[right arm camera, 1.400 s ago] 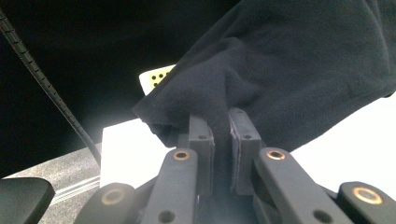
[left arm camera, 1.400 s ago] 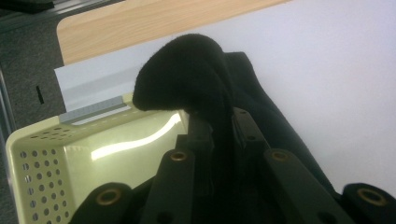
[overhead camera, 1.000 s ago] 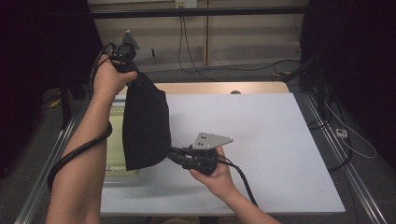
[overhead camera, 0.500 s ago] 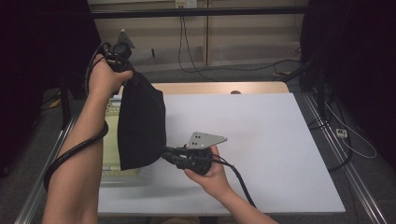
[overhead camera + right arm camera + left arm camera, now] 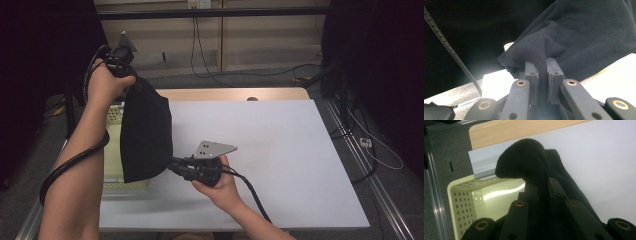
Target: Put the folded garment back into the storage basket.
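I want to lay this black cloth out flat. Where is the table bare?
The white table top is bare from the right gripper across to its right and far edges. The left side is crowded: the yellow basket sits under the hanging black cloth.

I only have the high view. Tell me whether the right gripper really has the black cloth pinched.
Observer: Yes. In the right gripper view, the right gripper fingers clamp a fold of the black cloth.
Operator: Now report the left gripper.
Observer: The left gripper is shut on the cloth's upper edge, which bunches above its fingers.
Operator: Say what lies under it.
Observer: A pale yellow perforated basket, its visible interior bare.
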The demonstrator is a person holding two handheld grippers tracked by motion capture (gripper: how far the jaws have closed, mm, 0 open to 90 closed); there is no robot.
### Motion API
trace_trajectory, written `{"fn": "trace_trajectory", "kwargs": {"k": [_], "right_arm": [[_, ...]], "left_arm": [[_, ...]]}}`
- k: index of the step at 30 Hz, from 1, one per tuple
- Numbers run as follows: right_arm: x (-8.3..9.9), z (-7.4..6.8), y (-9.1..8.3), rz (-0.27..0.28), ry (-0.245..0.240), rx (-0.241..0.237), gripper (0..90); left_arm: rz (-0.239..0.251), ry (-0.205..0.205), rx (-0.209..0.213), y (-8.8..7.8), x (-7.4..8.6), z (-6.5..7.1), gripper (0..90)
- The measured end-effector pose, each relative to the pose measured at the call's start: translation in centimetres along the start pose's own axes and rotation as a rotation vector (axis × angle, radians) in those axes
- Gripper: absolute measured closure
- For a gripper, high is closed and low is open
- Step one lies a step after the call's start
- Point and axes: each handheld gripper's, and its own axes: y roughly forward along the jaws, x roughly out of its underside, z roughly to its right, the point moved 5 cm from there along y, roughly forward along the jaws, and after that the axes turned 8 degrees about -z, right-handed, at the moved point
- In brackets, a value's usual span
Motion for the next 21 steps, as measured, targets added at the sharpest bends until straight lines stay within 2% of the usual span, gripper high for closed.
{"fn": "trace_trajectory", "kwargs": {"k": [21], "right_arm": [[-1.0,-1.1,1.8,-0.003,-0.035,-0.002,82.3]], "left_arm": [[-0.002,-0.006,-0.010,-0.2,0.6,-1.5,80.5]]}}
